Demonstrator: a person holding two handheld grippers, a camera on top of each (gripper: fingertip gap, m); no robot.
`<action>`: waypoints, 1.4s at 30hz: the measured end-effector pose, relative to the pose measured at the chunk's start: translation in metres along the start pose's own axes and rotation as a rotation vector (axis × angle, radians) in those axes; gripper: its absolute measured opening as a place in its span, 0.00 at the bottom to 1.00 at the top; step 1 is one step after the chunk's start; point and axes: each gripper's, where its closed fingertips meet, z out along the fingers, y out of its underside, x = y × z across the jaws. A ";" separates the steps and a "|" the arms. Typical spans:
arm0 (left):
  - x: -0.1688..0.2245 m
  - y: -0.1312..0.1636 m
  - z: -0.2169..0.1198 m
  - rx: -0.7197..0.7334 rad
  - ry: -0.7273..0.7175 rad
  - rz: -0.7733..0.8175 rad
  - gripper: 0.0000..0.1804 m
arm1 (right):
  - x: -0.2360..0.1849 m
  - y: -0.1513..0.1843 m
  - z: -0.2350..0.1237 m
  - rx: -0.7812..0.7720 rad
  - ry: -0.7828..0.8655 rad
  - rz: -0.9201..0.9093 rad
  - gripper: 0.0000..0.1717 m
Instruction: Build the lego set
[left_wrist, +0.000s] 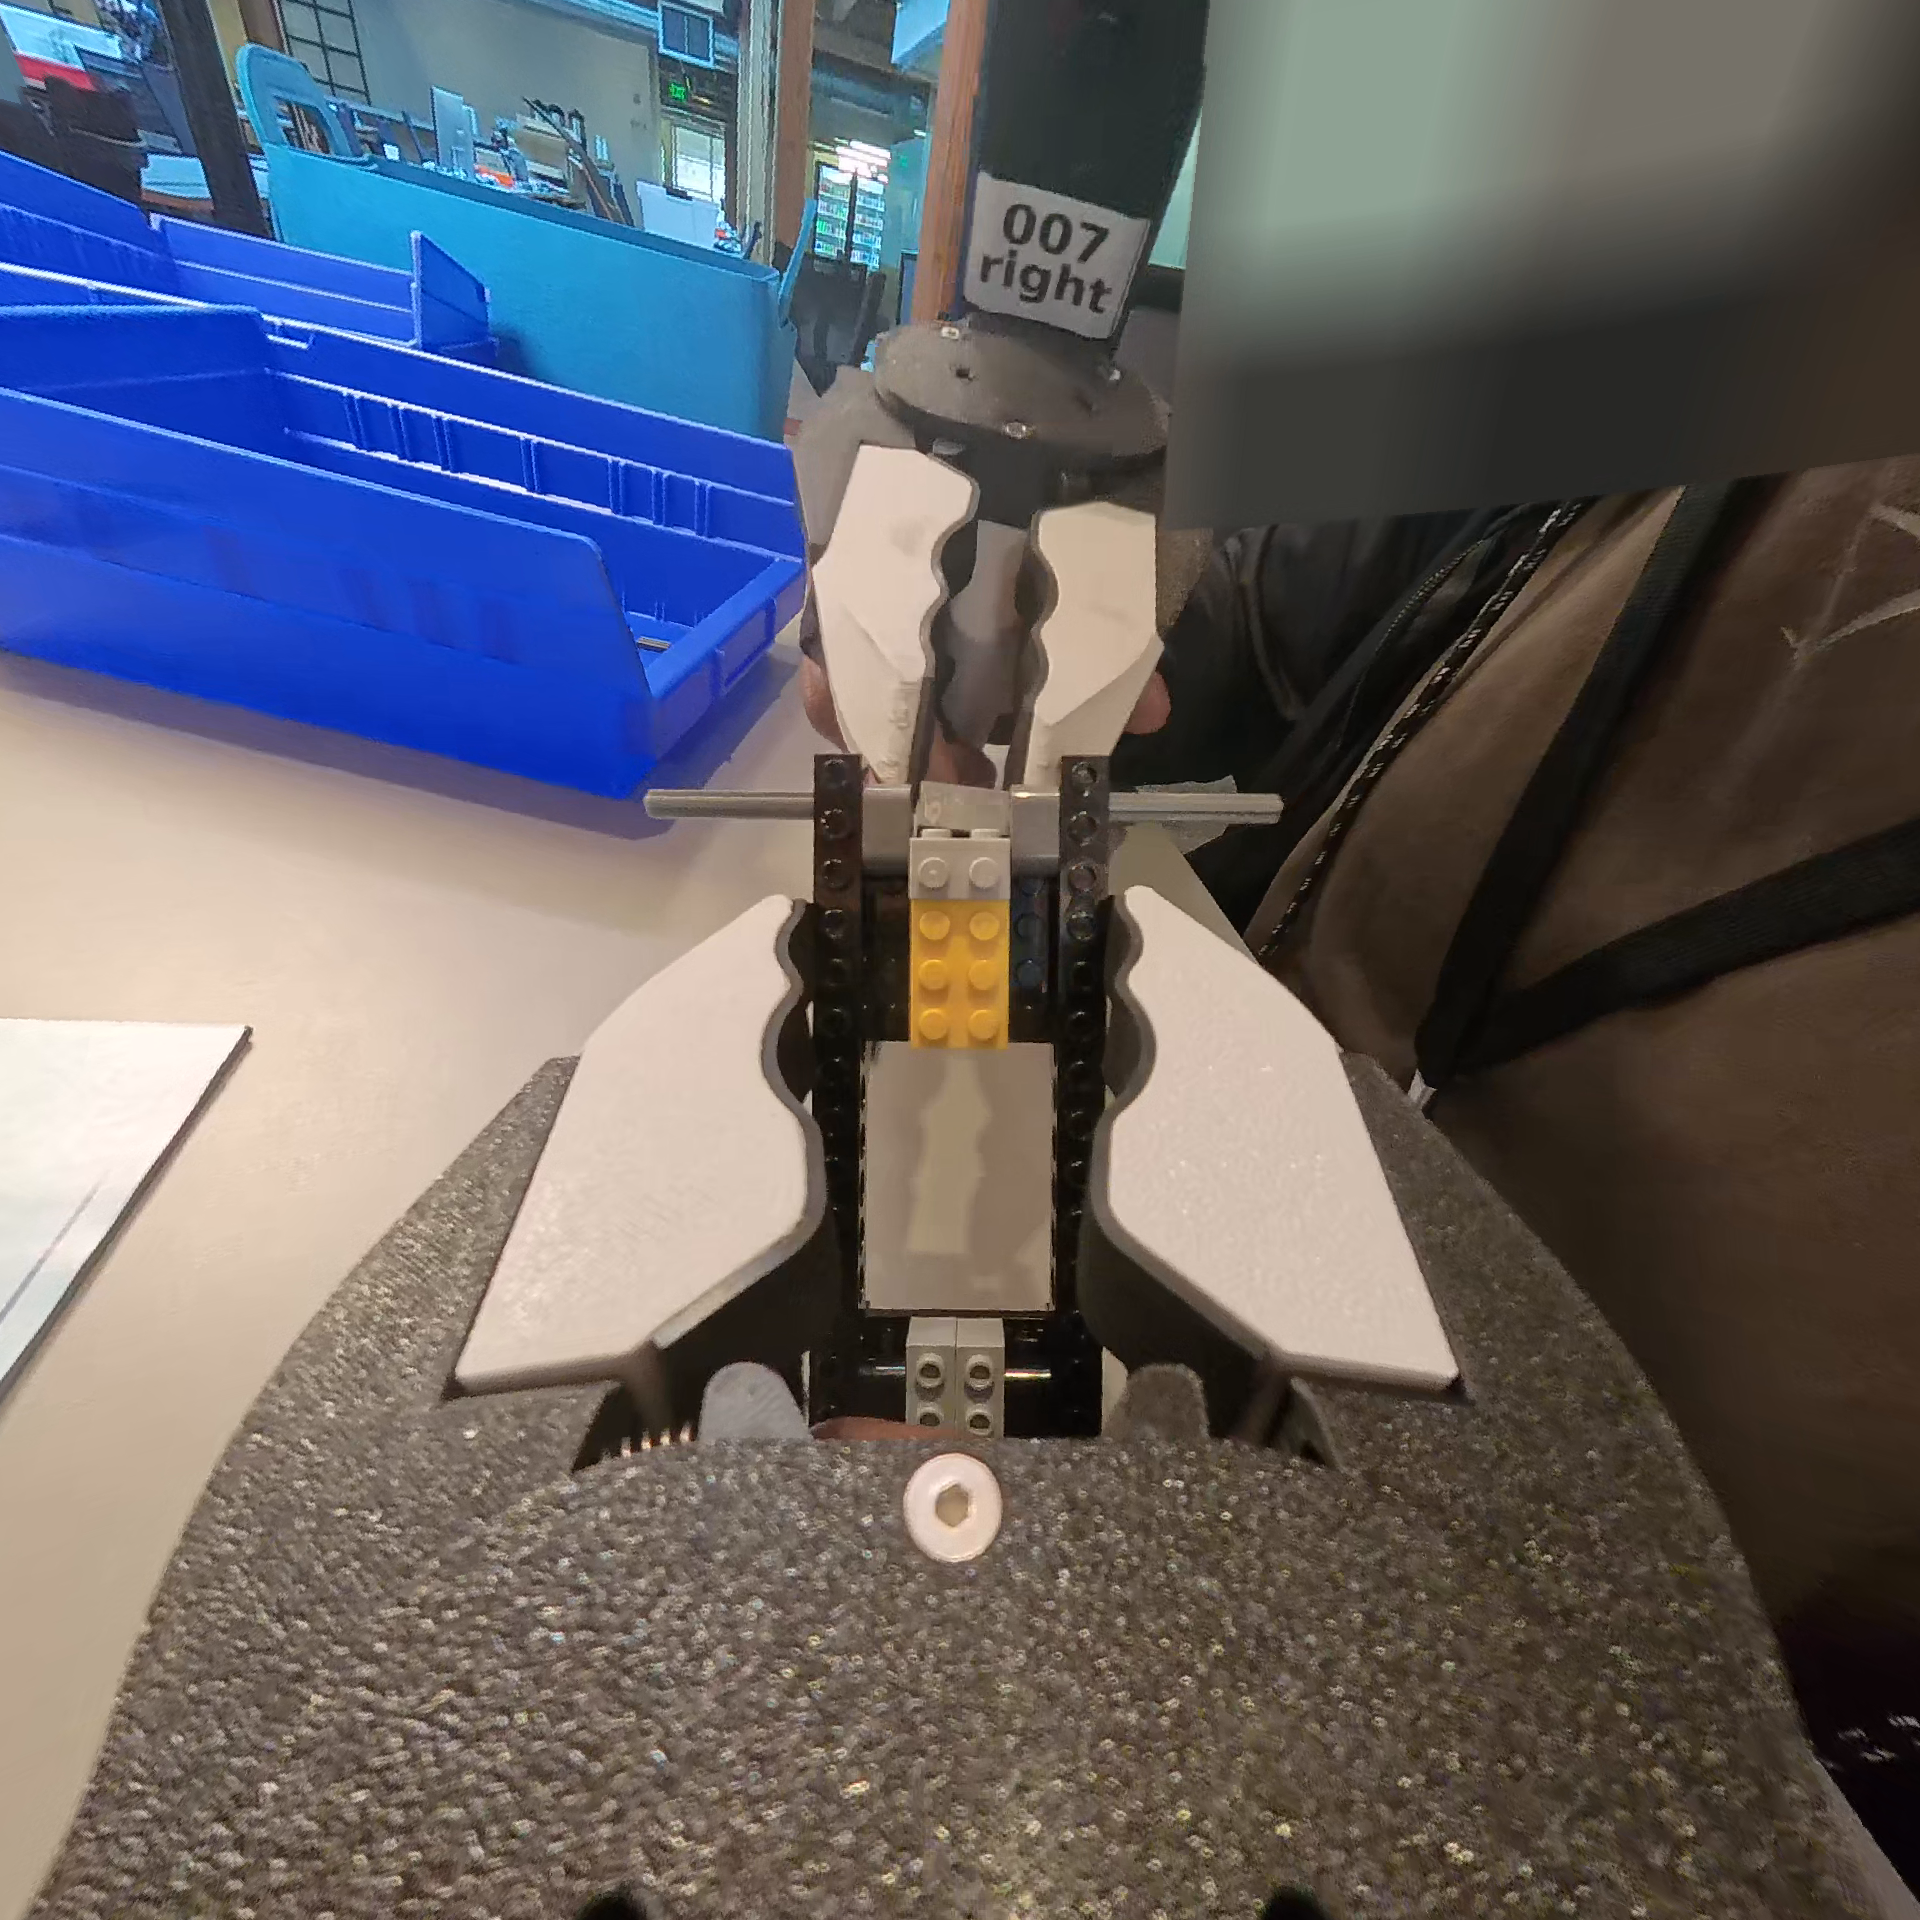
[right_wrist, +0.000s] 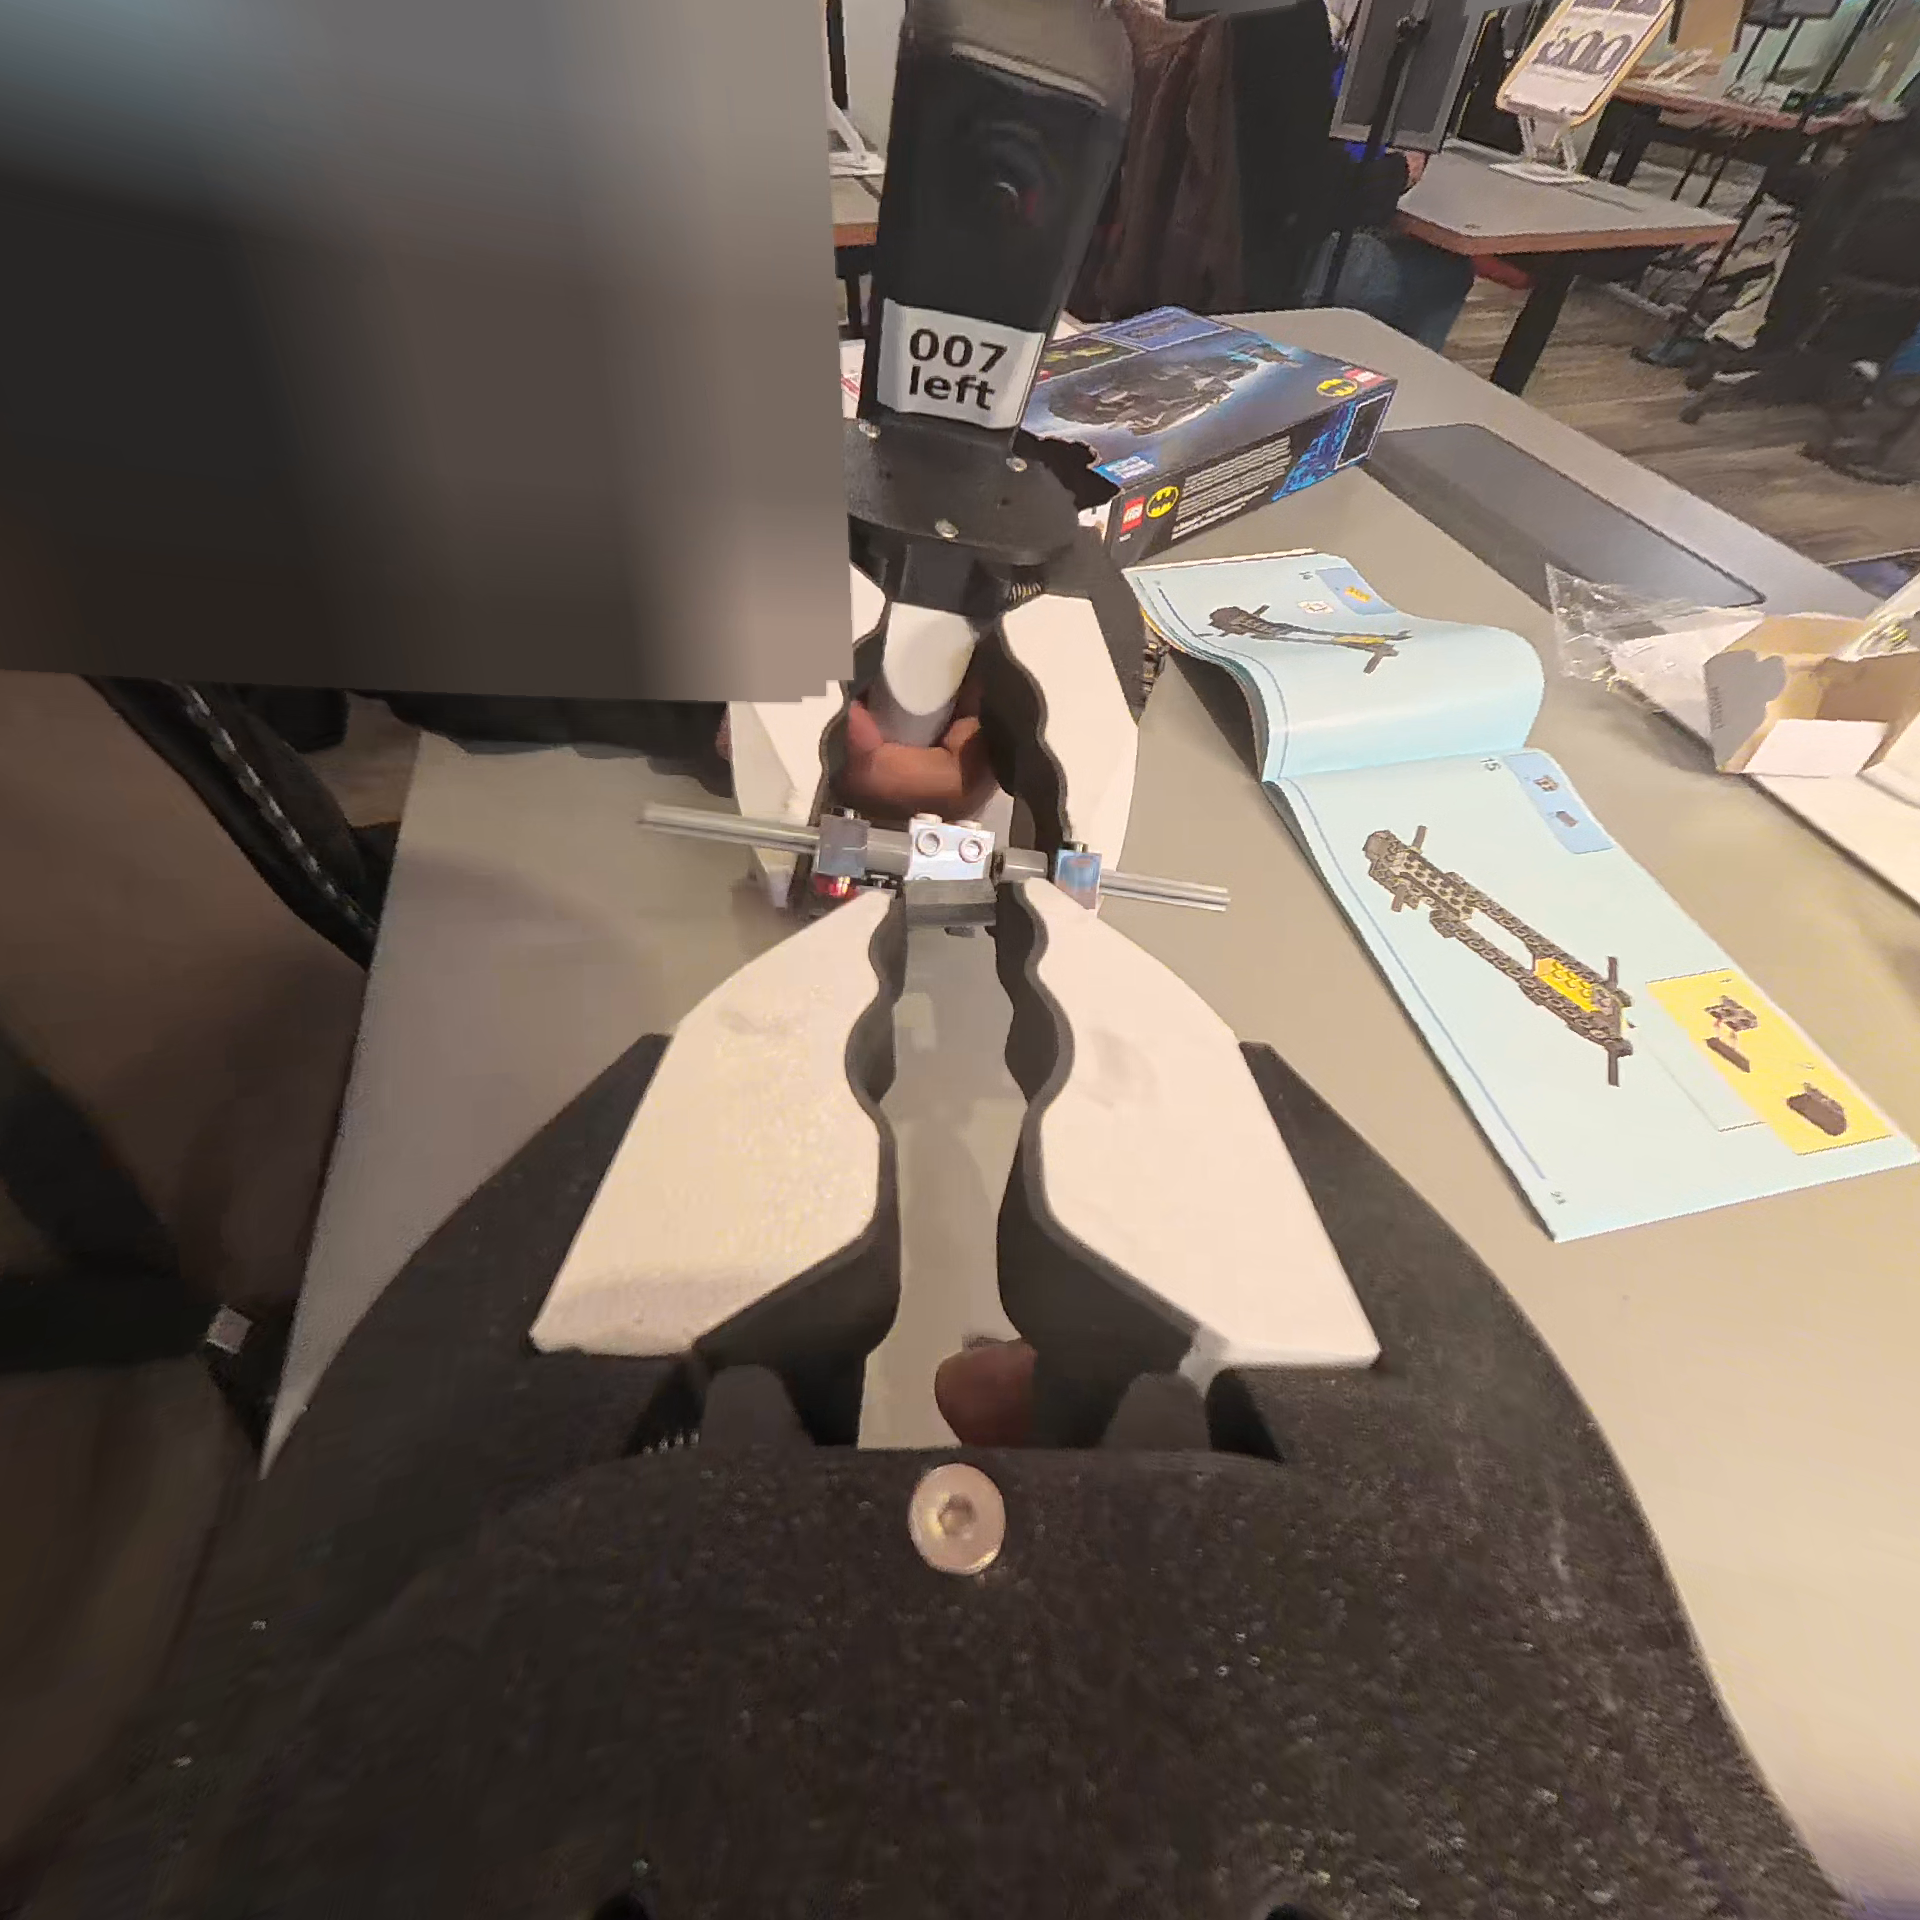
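The left gripper (left_wrist: 958, 971) clamps a long black, grey and yellow toy-brick frame (left_wrist: 956, 977) by its 2 black side beams, above the beige table (left_wrist: 312, 935). The right gripper (right_wrist: 945, 909) pinches a small dark grey brick (right_wrist: 943, 914) at the frame's far end, beside the grey cross axle (right_wrist: 717, 831). A blue plastic bin (left_wrist: 364, 582) sits left; an open pale-blue instruction booklet (right_wrist: 1455, 883) lies right.

Two wrist cameras face each other at close range across a pale surface (left_wrist: 312, 935). The left wrist view looks forward along its own tool (left_wrist: 958, 935) toward blue bins (left_wrist: 364, 540) at far left. The right wrist view looks back the opposite way, an open booklet (right_wrist: 1507, 935) at right. Both share the brick model (left_wrist: 958, 966) and grey rod (right_wrist: 1164, 888) between them, each showing the other tool just beyond.
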 end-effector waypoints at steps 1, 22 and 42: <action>0.000 0.000 0.000 0.000 -0.002 -0.002 0.30 | 0.001 0.000 0.000 0.000 0.005 -0.007 0.10; -0.016 0.043 -0.003 -0.414 -0.152 0.025 0.30 | 0.004 0.041 0.003 -0.189 -0.016 0.010 0.10; -0.025 0.020 -0.004 -0.270 -0.180 -0.419 0.25 | 0.017 0.056 0.005 -0.173 0.030 0.011 0.10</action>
